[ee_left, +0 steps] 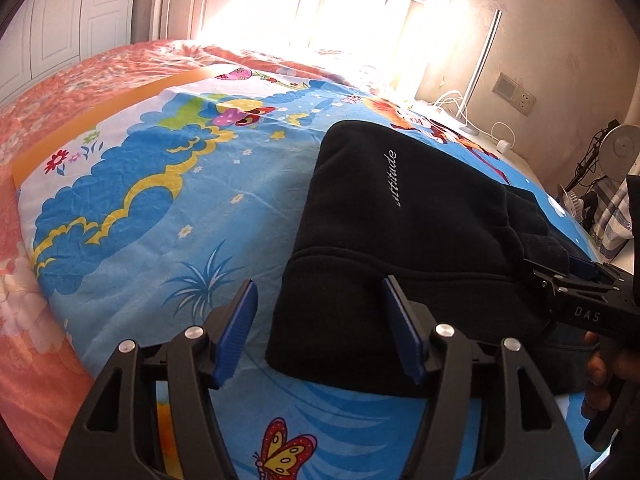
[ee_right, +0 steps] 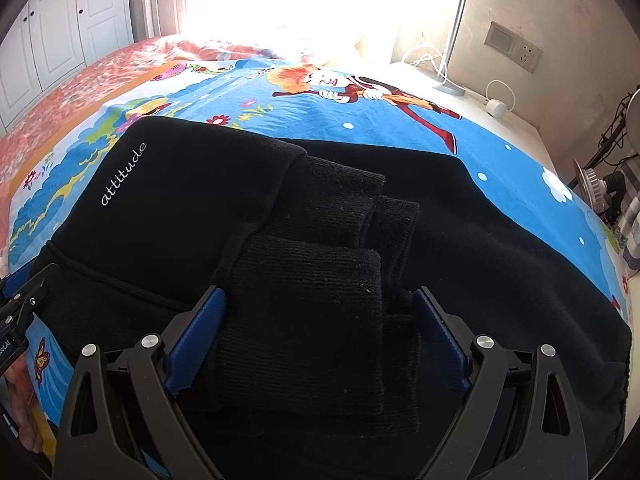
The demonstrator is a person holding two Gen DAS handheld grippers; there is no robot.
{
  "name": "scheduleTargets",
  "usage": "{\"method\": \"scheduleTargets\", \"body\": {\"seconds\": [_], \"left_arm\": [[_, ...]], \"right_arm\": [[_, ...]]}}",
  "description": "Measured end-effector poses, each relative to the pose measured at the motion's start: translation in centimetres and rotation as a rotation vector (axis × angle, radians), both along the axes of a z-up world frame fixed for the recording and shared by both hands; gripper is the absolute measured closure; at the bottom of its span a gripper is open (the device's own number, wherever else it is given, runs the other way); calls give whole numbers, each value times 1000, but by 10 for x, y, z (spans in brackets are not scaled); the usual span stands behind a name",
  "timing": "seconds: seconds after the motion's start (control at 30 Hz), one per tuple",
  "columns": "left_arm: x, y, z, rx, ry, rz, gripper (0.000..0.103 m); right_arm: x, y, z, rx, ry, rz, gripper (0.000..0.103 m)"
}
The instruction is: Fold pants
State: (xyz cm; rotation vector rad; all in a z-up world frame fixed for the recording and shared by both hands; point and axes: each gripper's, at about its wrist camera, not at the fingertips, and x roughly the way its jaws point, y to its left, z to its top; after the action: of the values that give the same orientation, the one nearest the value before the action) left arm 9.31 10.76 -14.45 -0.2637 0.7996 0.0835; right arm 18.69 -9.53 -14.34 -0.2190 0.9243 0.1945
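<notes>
The black pants (ee_left: 400,248) lie folded on the cartoon bed sheet (ee_left: 168,200), with white "attitude" lettering on top. My left gripper (ee_left: 320,320) is open and empty, its jaws wide over the near left corner of the folded pants. My right gripper (ee_right: 320,316) is open, its blue pads on either side of the ribbed black cuffs (ee_right: 304,292) that lie on the pants (ee_right: 180,200). The right gripper also shows at the right edge of the left wrist view (ee_left: 576,276), at the pants' right side.
The bed carries a blue cartoon sheet (ee_right: 400,132) over an orange floral cover (ee_left: 48,120). A white headboard (ee_left: 176,4) and wardrobe doors (ee_left: 60,24) stand behind. A ledge with white cables and a charger (ee_right: 496,108), a wall socket (ee_right: 516,48) and a fan (ee_left: 620,148) lie to the right.
</notes>
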Motion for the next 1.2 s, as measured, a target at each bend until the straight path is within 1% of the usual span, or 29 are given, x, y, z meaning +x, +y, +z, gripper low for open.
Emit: {"method": "scheduleTargets", "body": {"seconds": [0.03,0.07,0.13,0.17,0.2,0.23,0.3,0.33,0.37,0.4,0.43,0.5,0.53,0.57,0.6,0.63,0.67,0.7,0.73,0.8,0.87,0.93,1.03,1.13,1.17,1.2], "left_arm": [[0,0,2,6,-1,-1,39],[0,-1,7,21,-16,1,41],[0,-7,25,69,-75,-13,49],[3,-10,34,75,-100,-36,51],[10,-12,43,76,-118,-64,55],[19,-16,50,88,-124,-93,56],[47,-32,60,123,-103,-204,56],[59,-41,62,152,-106,-254,56],[71,-53,63,197,-112,-295,56],[86,-64,61,238,-92,-356,56],[102,-74,56,265,-51,-431,56],[131,-88,41,319,10,-510,56],[146,-92,29,341,66,-542,56],[160,-91,20,387,98,-533,57],[170,-85,17,401,97,-505,53],[175,-77,20,350,95,-488,51],[177,-69,27,324,78,-450,51],[175,-61,35,339,52,-394,51],[170,-53,41,335,33,-355,51],[155,-33,52,232,1,-320,50],[136,-13,53,145,-6,-256,48],[110,5,48,61,3,-180,48],[69,26,29,-106,11,-108,48],[41,31,0,-210,59,-97,48],[36,32,-8,-237,66,-92,48],[30,34,-10,-260,42,-87,47]], "right_arm": [[0,0,0,0,-1,1,14],[0,0,0,-1,-2,1,14],[0,0,-1,5,-2,1,14],[0,-1,-2,11,1,-1,14],[1,-2,-2,17,5,-3,14],[1,-2,-2,20,6,-3,13],[0,-2,-3,17,4,-1,13],[-1,-2,-2,16,4,-1,13],[-1,-1,-2,15,4,-2,13],[-1,-1,-2,15,3,-2,13],[-1,-1,-2,15,2,-1,13],[0,-2,-2,16,4,0,13],[0,-2,-2,16,4,2,13],[0,-2,-2,16,5,3,13],[0,-2,-2,16,6,4,13],[0,-2,-2,18,6,4,13],[1,-2,-3,19,7,4,13],[1,-3,-3,18,6,1,12],[1,-3,-3,18,7,0,11],[1,-3,-3,20,6,0,11],[0,-3,-3,20,5,-2,11],[0,-3,-3,19,4,-4,11],[0,-3,-3,15,2,-5,11],[1,-3,-2,11,11,-2,11],[3,-3,1,15,28,-3,11],[6,-5,5,29,48,-8,11]]}}
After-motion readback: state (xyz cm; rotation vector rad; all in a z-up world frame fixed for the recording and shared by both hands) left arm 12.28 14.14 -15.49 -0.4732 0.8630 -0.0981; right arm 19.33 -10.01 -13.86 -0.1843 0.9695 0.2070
